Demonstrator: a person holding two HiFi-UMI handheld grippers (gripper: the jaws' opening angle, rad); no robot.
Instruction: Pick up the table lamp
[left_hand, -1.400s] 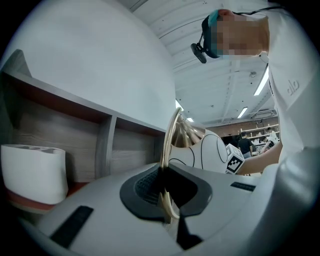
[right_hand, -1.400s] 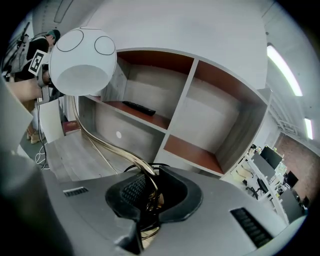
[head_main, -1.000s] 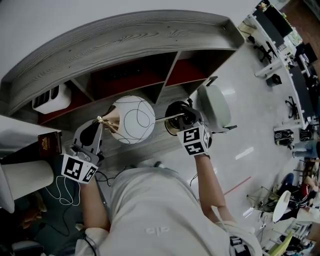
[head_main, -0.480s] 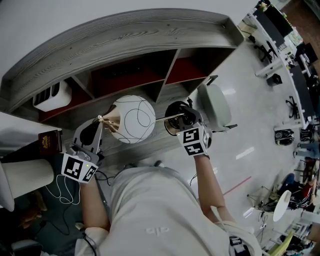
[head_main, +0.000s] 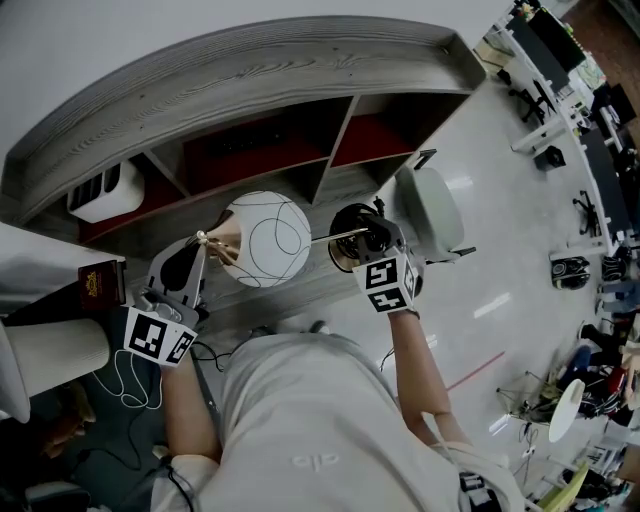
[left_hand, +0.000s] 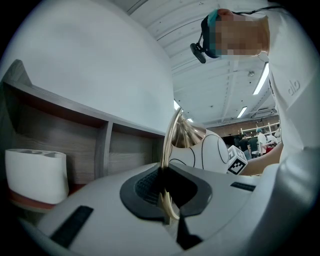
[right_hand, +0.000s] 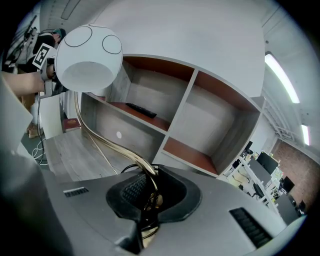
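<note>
The big grey wooden shelf (head_main: 250, 80) stood behind. In front of it was the white round-shaded table lamp (head_main: 265, 238), between both grippers. The left gripper (head_main: 200, 245) pinched its thin gold stem (head_main: 335, 236) tight. The right gripper (head_main: 365, 235) had just squeezed tighter on the stem's lower end, so the lamp looked ready to lift.

A shelf unit (head_main: 250, 80) runs along the tabletop's (right_hand: 65, 145) far edge and bars any reach beyond it. A white appliance (head_main: 100, 195) partly fills its left compartment. The middle one holds only a flat dark thing (right_hand: 141, 110), with room above, and the right one gapes open. The table lamp (head_main: 265, 240) hangs before the middle compartment. A chair (head_main: 425, 215) stands just off the right edge, and a book (head_main: 98, 283) lies near the left edge.
</note>
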